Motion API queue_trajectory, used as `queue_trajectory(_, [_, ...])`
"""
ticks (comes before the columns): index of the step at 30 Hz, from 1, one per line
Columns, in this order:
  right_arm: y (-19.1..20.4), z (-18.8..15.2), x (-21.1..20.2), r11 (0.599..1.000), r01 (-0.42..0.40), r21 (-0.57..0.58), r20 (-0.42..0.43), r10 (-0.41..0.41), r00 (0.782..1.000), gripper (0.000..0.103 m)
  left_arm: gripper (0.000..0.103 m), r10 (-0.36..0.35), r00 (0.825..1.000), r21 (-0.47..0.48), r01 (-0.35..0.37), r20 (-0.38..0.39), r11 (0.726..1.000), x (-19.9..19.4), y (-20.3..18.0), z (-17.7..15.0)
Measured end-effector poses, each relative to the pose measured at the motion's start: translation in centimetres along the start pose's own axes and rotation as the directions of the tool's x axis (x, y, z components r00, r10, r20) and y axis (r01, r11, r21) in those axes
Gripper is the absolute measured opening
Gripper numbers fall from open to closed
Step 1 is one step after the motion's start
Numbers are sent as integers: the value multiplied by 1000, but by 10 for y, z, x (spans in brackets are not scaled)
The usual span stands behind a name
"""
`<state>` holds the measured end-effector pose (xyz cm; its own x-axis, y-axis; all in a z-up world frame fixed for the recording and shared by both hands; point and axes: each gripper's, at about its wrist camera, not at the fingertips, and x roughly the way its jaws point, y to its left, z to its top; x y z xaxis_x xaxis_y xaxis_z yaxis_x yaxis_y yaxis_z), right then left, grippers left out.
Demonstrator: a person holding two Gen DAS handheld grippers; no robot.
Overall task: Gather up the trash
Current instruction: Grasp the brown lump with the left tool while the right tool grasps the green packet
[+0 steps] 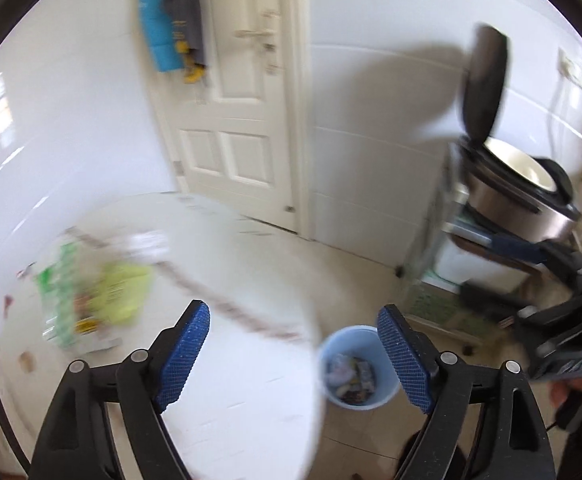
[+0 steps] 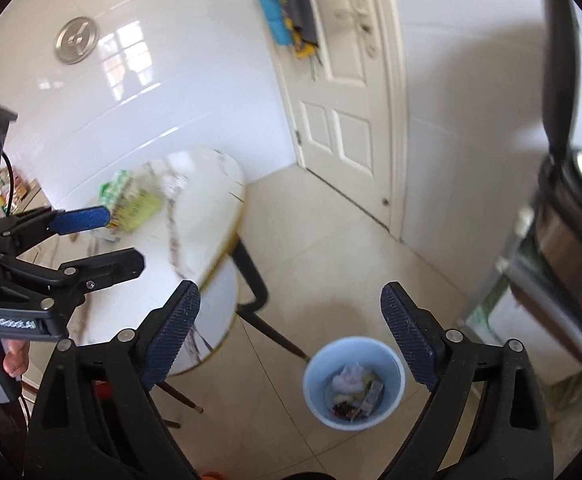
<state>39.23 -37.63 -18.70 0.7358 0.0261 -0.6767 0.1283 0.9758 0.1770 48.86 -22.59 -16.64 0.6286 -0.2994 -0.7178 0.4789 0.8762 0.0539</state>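
A round table stands at the left of the room, its far side near the wall. On its far left part lies a heap of wrappers, blurred in both views. On the floor to the right of the table, near its edge, stands a trash bin with scraps lying in it. Beyond the table and bin, a door closes the far wall, with cloths hanging to its left. At the right a cooker with its lid raised sits on a shelf unit, well apart from the table.
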Motion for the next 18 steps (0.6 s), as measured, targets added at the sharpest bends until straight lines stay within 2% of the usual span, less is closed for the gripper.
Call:
queue_trajectory(2, [20, 9, -4, 999, -9, -34, 18, 10, 1000, 94, 86, 44, 999, -34, -43, 16, 998, -14, 29, -11])
queue_trajectory(5, [52, 22, -1, 996, -35, -82, 27, 37, 999, 94, 88, 158, 987, -99, -156, 20, 983, -30, 82, -31])
queue_trajectory(8, [87, 30, 11, 989, -54, -140, 11, 56, 998, 94, 88, 233, 972, -185, -231, -9, 955, -39, 137, -54])
queue_trajectory(11, [122, 38, 33, 980, -62, -191, -21, 59, 998, 94, 88, 297, 953, -274, -300, -52, 914, -41, 193, -79])
queue_trajectory(14, [148, 42, 61, 972, -79, -222, -60, 67, 996, 94, 88, 333, 939, -329, -342, -86, 880, -38, 234, -97])
queue_trajectory(18, [175, 45, 99, 963, -106, -246, -122, 78, 989, 94, 88, 337, 933, -363, -359, -127, 860, -23, 275, -113])
